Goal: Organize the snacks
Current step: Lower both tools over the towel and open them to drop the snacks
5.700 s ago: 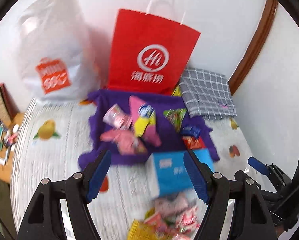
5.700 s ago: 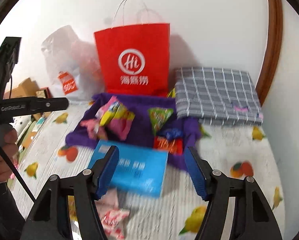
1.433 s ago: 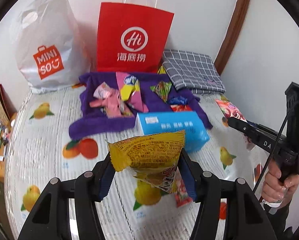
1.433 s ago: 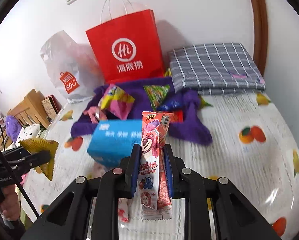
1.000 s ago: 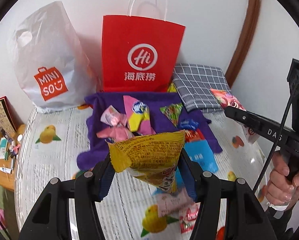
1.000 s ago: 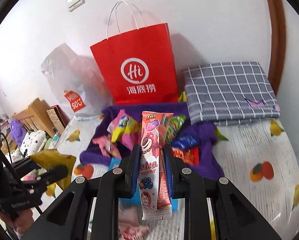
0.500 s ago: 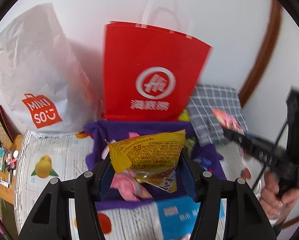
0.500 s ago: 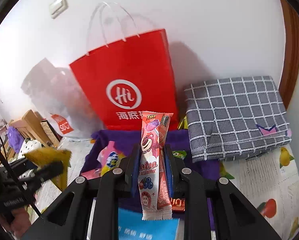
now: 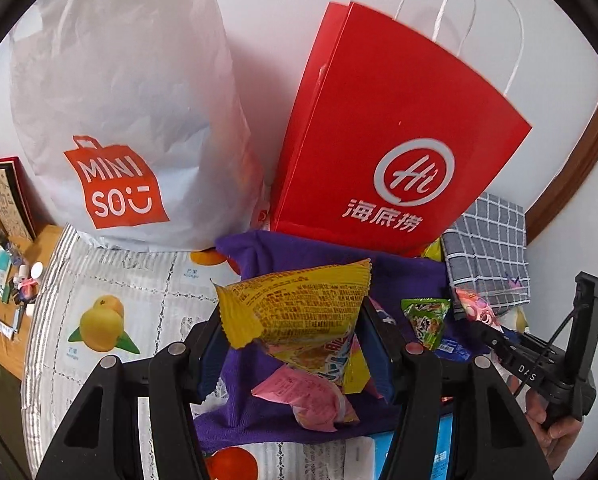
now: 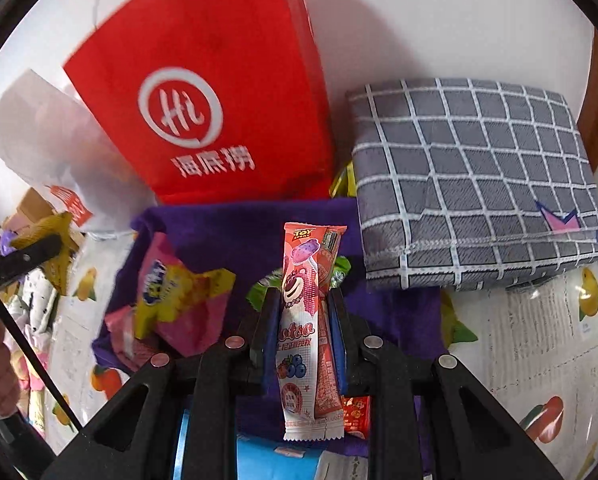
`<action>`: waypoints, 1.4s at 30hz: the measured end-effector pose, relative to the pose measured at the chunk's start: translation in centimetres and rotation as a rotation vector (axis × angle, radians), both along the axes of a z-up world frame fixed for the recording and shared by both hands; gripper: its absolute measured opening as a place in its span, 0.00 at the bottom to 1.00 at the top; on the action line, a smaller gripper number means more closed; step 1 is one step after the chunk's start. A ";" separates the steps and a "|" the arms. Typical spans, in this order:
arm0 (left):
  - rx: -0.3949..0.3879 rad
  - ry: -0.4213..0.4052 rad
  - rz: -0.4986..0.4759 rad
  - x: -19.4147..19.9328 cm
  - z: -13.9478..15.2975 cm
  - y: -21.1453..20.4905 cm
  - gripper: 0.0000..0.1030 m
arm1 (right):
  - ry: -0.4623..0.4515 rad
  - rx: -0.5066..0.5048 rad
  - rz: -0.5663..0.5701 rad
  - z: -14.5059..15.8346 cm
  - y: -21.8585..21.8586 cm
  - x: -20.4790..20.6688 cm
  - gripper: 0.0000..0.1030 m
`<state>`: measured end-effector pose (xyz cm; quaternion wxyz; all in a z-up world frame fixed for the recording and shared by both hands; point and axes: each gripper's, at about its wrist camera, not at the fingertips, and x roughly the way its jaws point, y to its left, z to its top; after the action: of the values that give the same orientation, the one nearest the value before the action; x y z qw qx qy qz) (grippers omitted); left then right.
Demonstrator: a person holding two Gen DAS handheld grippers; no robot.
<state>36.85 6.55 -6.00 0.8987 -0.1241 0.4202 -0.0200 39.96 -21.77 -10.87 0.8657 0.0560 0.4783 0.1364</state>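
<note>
My left gripper [image 9: 295, 332] is shut on a yellow snack packet [image 9: 299, 312], held above the purple cloth [image 9: 299, 256]. My right gripper [image 10: 305, 316] is shut on a long pink Lotso snack stick [image 10: 303, 312], upright over the same cloth [image 10: 235, 232]. Loose snacks lie on the cloth: a pink packet [image 9: 311, 400], a green packet [image 9: 425, 320] and a pink-and-yellow bag [image 10: 175, 300]. The red paper bag [image 9: 391, 140] stands just behind the cloth and fills the upper left of the right wrist view [image 10: 203, 92]. The right gripper shows at the left wrist view's right edge [image 9: 487, 328].
A white Miniso plastic bag [image 9: 119, 120] stands left of the red bag. A folded grey checked cloth [image 10: 471, 184] lies to the right by the wall. A blue box [image 10: 267, 460] lies near my grippers. The fruit-print cover [image 9: 111, 300] spreads left; a wooden ledge with small items [image 9: 11, 292] is at far left.
Both grippers have moved forward, closer to the red bag and purple cloth, each still holding its snack. The bags now loom larger in both views.
</note>
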 end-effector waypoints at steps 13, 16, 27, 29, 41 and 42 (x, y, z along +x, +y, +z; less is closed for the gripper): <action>0.033 0.056 -0.025 1.0 -1.4 -1.3 0.56 | 0.055 -0.087 -0.013 -3.2 0.7 1.2 0.25; 0.035 0.077 -0.029 1.3 -2.1 -1.6 0.56 | 0.081 -0.089 -0.009 -3.5 0.6 1.3 0.26; 0.047 0.152 -0.043 2.3 -4.2 -2.6 0.56 | -0.073 -0.148 0.076 0.2 2.2 -1.2 0.44; 0.049 0.167 -0.046 2.5 -4.7 -2.8 0.56 | -0.105 -0.146 0.072 1.1 2.3 -1.6 0.46; -0.040 0.224 -0.090 3.1 -6.6 -3.8 0.56 | -0.154 -0.087 0.043 3.6 1.4 -2.9 0.46; -0.045 0.226 -0.090 3.1 -6.6 -3.8 0.56 | -0.157 -0.094 0.042 3.7 1.5 -2.9 0.46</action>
<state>40.00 2.73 -12.61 0.8408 -0.1268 0.5234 -0.0556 37.06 -20.27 -7.16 0.8991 -0.0055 0.4159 0.1361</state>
